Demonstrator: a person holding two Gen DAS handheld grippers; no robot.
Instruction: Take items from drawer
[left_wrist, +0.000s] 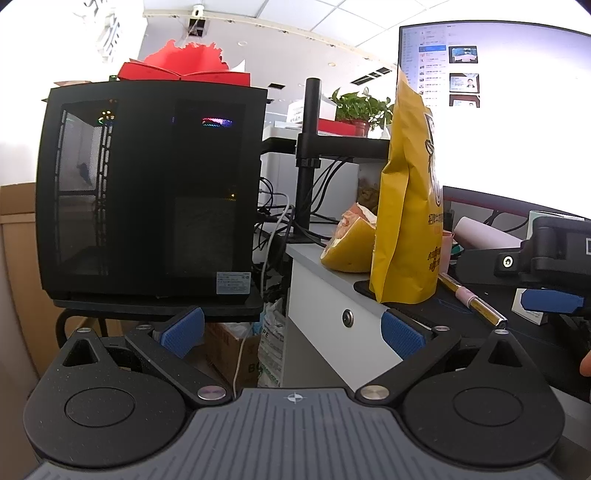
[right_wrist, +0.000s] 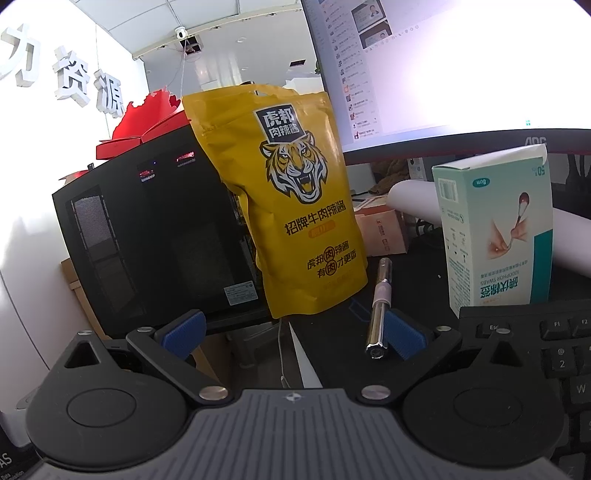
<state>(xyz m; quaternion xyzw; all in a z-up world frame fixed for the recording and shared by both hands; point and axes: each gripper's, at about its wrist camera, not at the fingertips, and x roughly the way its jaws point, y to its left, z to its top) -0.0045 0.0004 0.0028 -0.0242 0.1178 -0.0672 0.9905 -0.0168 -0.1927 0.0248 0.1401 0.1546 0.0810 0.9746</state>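
A yellow tiger-print sauce pouch (right_wrist: 295, 206) stands upright on the desk's dark mat; its side edge (left_wrist: 406, 221) shows in the left wrist view. A metallic pen (right_wrist: 380, 310) lies on the mat beside it, close against the inner face of the right-hand pad of my right gripper (right_wrist: 291, 332), which is open and holds nothing. A teal-and-white swab box (right_wrist: 495, 229) stands upright to the right. My left gripper (left_wrist: 291, 332) is open and empty, in front of the white drawer front (left_wrist: 325, 314) with its round lock (left_wrist: 347, 317). One right gripper pad (left_wrist: 550, 300) shows at the far right.
A black PC case (left_wrist: 147, 192) with red paper on top stands left of the desk. A monitor (right_wrist: 461, 55) and its arm pole (left_wrist: 308, 158) rise behind. A keyboard (right_wrist: 535, 350) lies at the right, a pomelo peel (left_wrist: 347, 247) behind the pouch, a cardboard box (left_wrist: 229, 347) below.
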